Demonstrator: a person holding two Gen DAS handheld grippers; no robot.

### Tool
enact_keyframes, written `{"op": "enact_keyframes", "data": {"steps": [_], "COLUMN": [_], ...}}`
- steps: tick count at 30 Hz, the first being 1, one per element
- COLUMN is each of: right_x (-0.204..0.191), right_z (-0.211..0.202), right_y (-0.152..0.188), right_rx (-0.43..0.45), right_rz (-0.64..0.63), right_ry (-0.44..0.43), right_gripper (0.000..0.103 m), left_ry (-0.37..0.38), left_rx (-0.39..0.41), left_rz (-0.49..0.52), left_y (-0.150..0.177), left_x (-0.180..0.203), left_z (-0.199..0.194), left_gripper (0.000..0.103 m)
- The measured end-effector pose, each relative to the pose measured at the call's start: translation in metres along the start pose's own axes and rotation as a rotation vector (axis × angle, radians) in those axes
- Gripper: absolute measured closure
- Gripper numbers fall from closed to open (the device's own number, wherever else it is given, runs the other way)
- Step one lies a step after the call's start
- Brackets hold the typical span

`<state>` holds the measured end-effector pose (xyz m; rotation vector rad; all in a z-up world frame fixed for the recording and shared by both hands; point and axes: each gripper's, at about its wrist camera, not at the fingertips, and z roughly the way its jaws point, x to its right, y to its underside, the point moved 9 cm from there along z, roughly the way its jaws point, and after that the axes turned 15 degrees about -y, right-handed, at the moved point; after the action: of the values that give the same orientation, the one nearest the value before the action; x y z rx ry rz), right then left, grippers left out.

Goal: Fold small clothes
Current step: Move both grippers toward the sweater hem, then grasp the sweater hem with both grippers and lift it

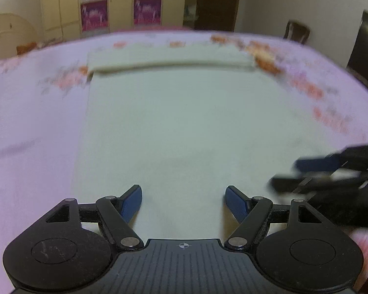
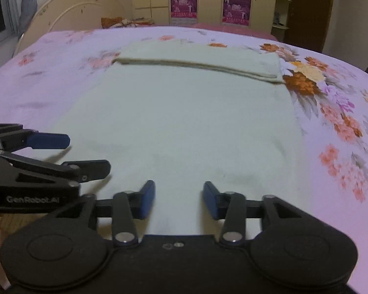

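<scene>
Pale cloth (image 2: 184, 122) lies flat ahead of both grippers – far edge folded over. Left gripper (image 1: 183, 202) gapes empty; right gripper (image 2: 179, 199), alongside, parted, pinching nothing.

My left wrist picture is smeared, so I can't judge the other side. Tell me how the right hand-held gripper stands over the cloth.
Observer: The right hand-held gripper is open, with nothing between its pads, over the near part of the pale cloth.
Operator: Now report the folded strip's right end.
Observer: The folded strip ends square with its stacked layers showing, beside the orange flowers on the bedsheet.
Operator: Check my own gripper from there.
Observer: The left hand-held gripper shows side-on, one finger above the other, over the cloth's left edge.
</scene>
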<state>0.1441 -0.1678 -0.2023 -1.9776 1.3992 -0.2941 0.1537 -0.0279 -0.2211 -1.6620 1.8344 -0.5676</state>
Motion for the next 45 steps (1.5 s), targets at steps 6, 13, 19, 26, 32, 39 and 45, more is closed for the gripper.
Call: {"op": "enact_keyframes", "data": {"steps": [6,13,19,26,32,39,45], "right_x": [0.027,0.041,0.038,0.038,0.035,0.048,0.076], "right_z": [-0.019,-0.033,-0.031,-0.034,-0.049,-0.077,-0.068], "right_y": [0.023,0.037,0.04,0.043,0.052,0.056,0.071], "right_rx": [-0.003,0.016,0.035,0.028,0.026,0.076,0.053], "right_rz": [0.041,0.095,0.077,0.107,0.158,0.207,0.33], "right_ry": [0.105,0.139,0.169,0.165,0.146,0.188,0.145], "right_gripper": [0.058,0.055,0.053,0.045,0.036,0.027,0.033], "left_ry": [-0.015,-0.036,-0.05,-0.047,-0.027,0.012,0.038], "left_rx": [0.027,0.013,0.02,0.008,-0.025,-0.082,-0.096], "left_rz": [0.009,-0.002,-0.01,-0.038,-0.091,-0.151,-0.264], "left_y": [0.016,0.021,0.025,0.034,0.048,0.066,0.062], "left_x": [-0.014,-0.015,-0.014,-0.024,-0.047,-0.058,-0.063], "left_z": [-0.011,-0.013,-0.015,-0.03,-0.04,-0.04,-0.036], "left_gripper": [0.028,0.022,0.017,0.017,0.017,0.017,0.039]}}
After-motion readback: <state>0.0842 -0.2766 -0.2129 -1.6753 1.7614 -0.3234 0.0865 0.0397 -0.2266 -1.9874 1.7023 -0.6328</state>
